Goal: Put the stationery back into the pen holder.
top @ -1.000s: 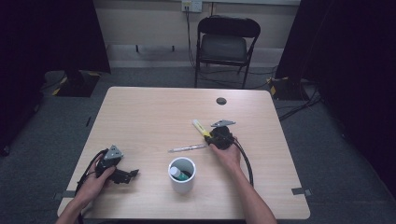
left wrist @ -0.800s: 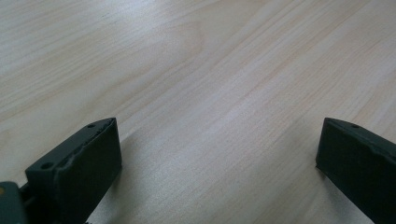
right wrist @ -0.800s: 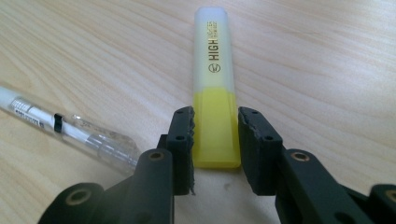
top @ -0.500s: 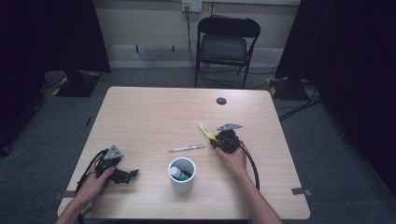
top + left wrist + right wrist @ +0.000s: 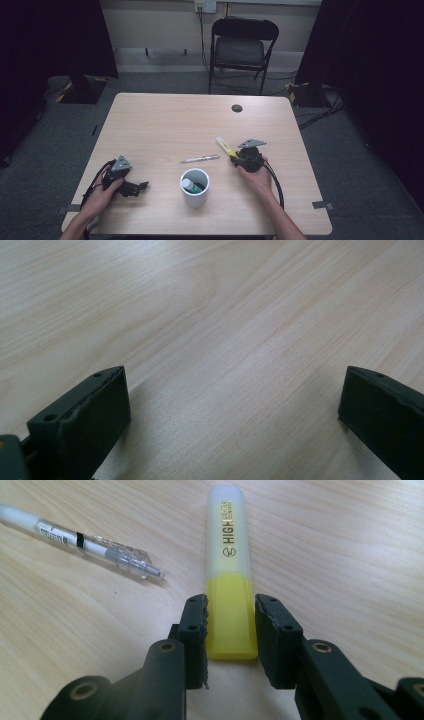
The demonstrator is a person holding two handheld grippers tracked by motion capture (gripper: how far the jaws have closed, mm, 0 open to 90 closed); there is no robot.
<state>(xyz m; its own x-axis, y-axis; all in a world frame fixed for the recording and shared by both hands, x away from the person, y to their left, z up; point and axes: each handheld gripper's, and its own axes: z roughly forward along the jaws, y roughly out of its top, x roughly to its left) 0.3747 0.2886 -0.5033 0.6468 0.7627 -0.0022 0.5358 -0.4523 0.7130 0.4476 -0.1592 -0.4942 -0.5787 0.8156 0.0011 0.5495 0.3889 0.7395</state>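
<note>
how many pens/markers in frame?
3: yellow highlighter between right gripper jaws; clear pen on table; green-capped marker in white cup. Cup may hide more.

High view looks down over the table point(image 5: 150, 120); both gripper views skim its wood closely.

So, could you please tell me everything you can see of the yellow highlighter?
The highlighter is a flat, plastic-looking marker with a bright yellow body and a frosted, translucent cap printed with "HIGH". The cap is on. It sits between the jaws of the right gripper, which are closed on its yellow end, capped end pointing away. In the high view it is right of the pen, apart from it.
</note>
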